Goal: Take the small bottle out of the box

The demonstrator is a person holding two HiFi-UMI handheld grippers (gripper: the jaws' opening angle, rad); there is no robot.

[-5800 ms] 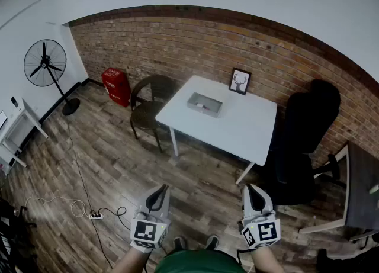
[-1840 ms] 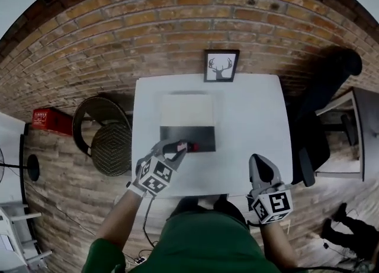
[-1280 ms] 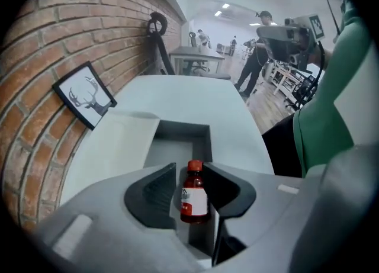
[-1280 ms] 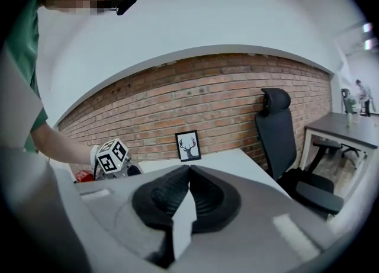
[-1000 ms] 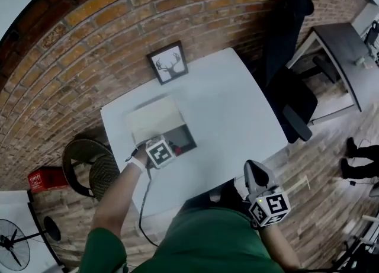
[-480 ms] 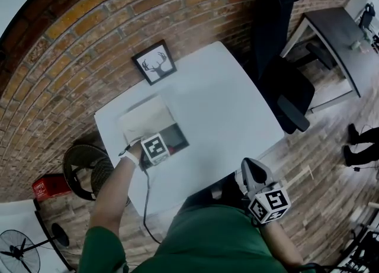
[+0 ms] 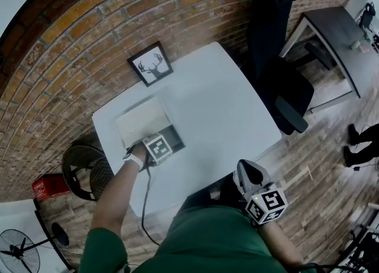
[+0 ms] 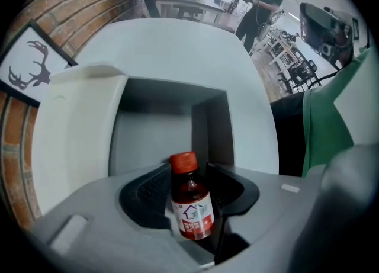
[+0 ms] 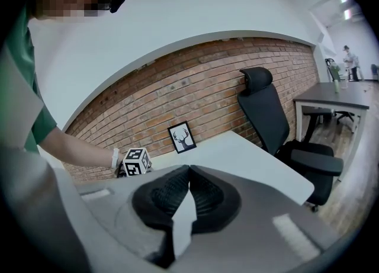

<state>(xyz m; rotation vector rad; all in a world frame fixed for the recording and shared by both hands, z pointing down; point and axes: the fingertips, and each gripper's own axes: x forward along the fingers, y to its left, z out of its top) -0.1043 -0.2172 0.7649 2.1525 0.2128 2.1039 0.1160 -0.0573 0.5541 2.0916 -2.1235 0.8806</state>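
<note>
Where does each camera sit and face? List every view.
Head view: on the head, facing down at table, box; left gripper and right gripper show.
Left gripper view: on left gripper, facing into box past small bottle between opening jaws; green shirt shows.
Right gripper view: on right gripper, facing brick wall over shut jaws; left forearm shows.
Shared: the deer picture.

The person's left arm [image 7: 118, 186] reaches forward, bare forearm straight, and puts the left gripper [image 8: 188, 172] at the near edge of the box [image 8: 148, 91]. Its jaws are opening, with the small bottle [image 8: 190, 204] upright between them. The right gripper [image 9: 188, 171] hangs close to the torso, well apart from the box, jaws pressed together on nothing.
</note>
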